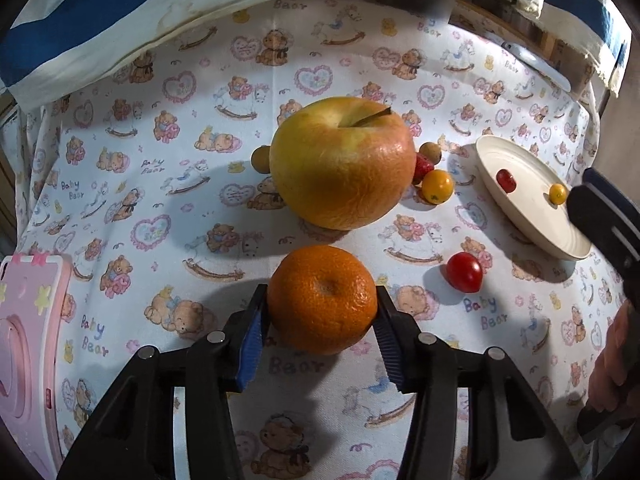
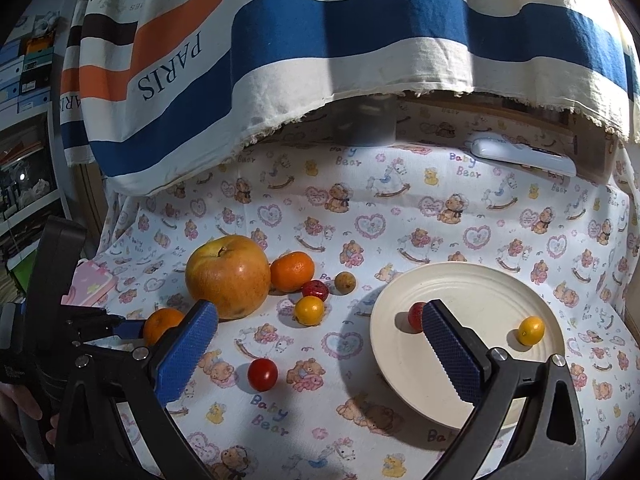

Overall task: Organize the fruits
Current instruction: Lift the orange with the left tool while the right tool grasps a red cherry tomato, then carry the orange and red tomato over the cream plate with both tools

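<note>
Blue pads: the ribbed blue pads of the left gripper (image 1: 320,322) are pressed against both flanks of a mandarin (image 1: 322,299), which rests on the tabletop (image 1: 160,208) between them; the jaws are clenched on it.
Right gripper (image 2: 320,360): its jaws are spread wide, nothing is held between them; one pad hangs over the plate (image 2: 472,280), the other near the held mandarin (image 2: 162,326).
Just beyond the held mandarin: a large yellow-red apple (image 1: 342,162) stands stem up, close behind it but apart.
Between the right jaws: a red cherry tomato (image 2: 262,374) lies alone on the cloth, seen in the left view (image 1: 464,272) to the right of the mandarin.
Cluster beside the apple: a yellow cherry tomato (image 2: 309,310), a strawberry (image 2: 315,289), a small brownish round fruit (image 2: 345,282) and a second mandarin (image 2: 292,271) are grouped closely on the apple's side toward the plate.
Far side of the apple: another small brownish fruit (image 1: 260,159) is partly hidden behind it in the left view.
Plate contents: a red tomato (image 1: 505,181) and a yellow tomato (image 2: 531,330) lie on the cream plate, well apart.
Cloth: the tabletop is covered with a white bear-print cloth.
Edges: a pink box (image 1: 24,344) lies at the left edge; a white remote-like object (image 2: 524,156) lies at the back.
Backdrop: a striped cloth (image 2: 320,32) printed "PARIS" is draped behind.
Hands: part of a hand (image 1: 612,364) is seen on the right gripper's handle.
</note>
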The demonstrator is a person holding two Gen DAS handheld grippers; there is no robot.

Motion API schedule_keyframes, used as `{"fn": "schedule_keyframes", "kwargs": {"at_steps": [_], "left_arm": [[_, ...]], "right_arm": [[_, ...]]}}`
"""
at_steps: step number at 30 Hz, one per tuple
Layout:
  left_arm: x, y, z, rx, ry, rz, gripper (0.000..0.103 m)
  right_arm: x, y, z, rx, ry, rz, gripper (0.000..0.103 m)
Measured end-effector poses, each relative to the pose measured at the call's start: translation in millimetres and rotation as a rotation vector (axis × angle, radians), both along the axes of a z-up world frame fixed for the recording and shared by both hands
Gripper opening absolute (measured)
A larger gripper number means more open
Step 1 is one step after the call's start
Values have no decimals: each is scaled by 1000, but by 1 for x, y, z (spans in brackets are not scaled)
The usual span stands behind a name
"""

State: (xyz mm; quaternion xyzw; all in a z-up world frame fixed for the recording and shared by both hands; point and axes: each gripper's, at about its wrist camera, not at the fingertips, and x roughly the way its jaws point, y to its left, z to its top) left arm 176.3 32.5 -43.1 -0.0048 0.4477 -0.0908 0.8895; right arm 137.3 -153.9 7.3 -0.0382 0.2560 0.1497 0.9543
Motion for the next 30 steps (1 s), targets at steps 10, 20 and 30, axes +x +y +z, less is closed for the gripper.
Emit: {"fn": "schedule_keyframes", "kwargs": {"at_steps": [10,20,30], "left_arm": [[-17,11,34,3,-167,45,49],[-23,13,44,2,-218,58,49],[-25,13,44,8,-224,66,49]], "right_arm": [[17,16,-24,16,193,144,58],[26,30,-47,-21,345,188,39],[32,36,-56,-40,406,207,24]]}}
